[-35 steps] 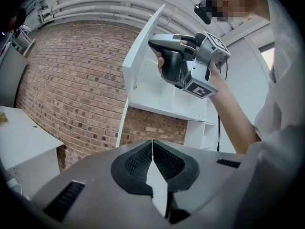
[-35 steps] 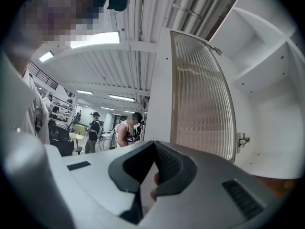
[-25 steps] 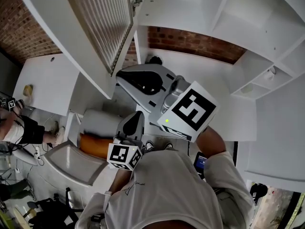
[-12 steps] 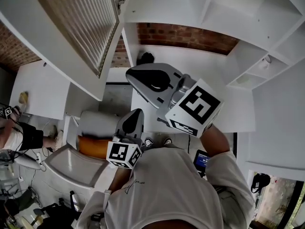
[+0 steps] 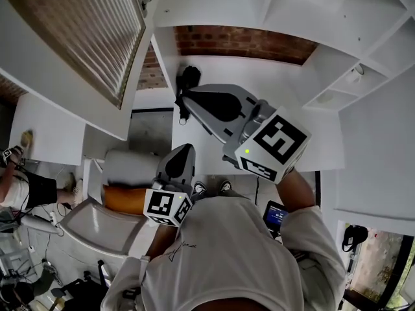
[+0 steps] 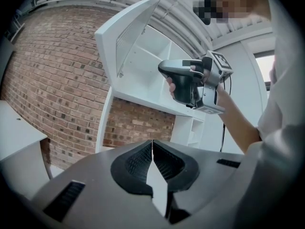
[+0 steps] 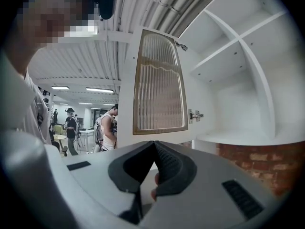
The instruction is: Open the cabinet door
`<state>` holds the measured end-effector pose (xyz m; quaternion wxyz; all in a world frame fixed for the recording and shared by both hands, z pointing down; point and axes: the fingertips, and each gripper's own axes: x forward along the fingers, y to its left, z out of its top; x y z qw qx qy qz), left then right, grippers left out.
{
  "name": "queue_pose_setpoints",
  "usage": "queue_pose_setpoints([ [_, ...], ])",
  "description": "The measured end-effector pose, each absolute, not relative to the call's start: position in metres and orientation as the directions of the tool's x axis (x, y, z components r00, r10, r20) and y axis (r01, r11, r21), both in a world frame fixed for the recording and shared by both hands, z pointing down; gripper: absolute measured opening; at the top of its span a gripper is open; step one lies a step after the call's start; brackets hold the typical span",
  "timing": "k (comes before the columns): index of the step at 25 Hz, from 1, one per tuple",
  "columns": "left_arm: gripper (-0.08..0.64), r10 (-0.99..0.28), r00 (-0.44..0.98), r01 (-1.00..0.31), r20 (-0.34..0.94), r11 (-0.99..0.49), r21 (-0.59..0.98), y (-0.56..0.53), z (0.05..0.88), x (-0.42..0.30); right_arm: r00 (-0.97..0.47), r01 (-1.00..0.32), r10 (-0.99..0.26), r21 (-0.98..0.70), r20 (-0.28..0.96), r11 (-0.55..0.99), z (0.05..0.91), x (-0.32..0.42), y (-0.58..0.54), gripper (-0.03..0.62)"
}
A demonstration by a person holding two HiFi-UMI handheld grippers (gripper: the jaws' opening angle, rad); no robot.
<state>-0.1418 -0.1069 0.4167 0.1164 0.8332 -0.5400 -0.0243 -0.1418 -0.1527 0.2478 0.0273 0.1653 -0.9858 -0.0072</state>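
The cabinet door point(image 5: 84, 31), white with a ribbed glass panel, stands swung wide open at the upper left of the head view. The right gripper view shows its panel point(image 7: 159, 85) ahead, hinged point(image 7: 194, 114) to the white cabinet point(image 5: 259, 5) with bare shelves. My right gripper point(image 5: 181, 102) is shut with nothing in it point(image 7: 153, 143), below and to the right of the door and clear of it. My left gripper point(image 5: 185, 149) hangs lower, near my body, also shut and holding nothing point(image 6: 152, 143). In its view are the door point(image 6: 126, 37) and the right gripper point(image 6: 190, 80).
A white counter point(image 5: 214, 70) runs under the cabinet against a brick wall point(image 5: 240, 41), with a small dark object point(image 5: 189, 76) on it. A white side surface point(image 5: 45, 128) lies at the left and a chair with an orange part point(image 5: 123, 199) below. People point(image 7: 107, 128) stand far behind.
The right gripper has drawn away from the door's lower edge and sunk a little. The door stays open. The left gripper has shifted slightly.
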Motion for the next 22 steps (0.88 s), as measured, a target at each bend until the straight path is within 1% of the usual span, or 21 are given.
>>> queue_pose_setpoints([
  [9,0.018,-0.899,0.430,-0.889,0.085,-0.405,0.215,-0.118,0.416,-0.130,-0.926,-0.371,-0.367,-0.026,0.087,0.928,0.273,-0.112,-0.168,0.026],
  [14,0.018,-0.900,0.428,-0.893,0.086,-0.407,0.191,-0.124,0.413,-0.126,-0.910,-0.409,-0.399,-0.092,0.111,0.908,0.293,-0.089,-0.177,0.026],
  [22,0.018,-0.893,0.442,-0.886,0.086,-0.419,0.200,-0.134,0.413,-0.118,-0.879,-0.474,-0.452,-0.167,0.152,0.865,0.319,-0.054,-0.181,0.026],
])
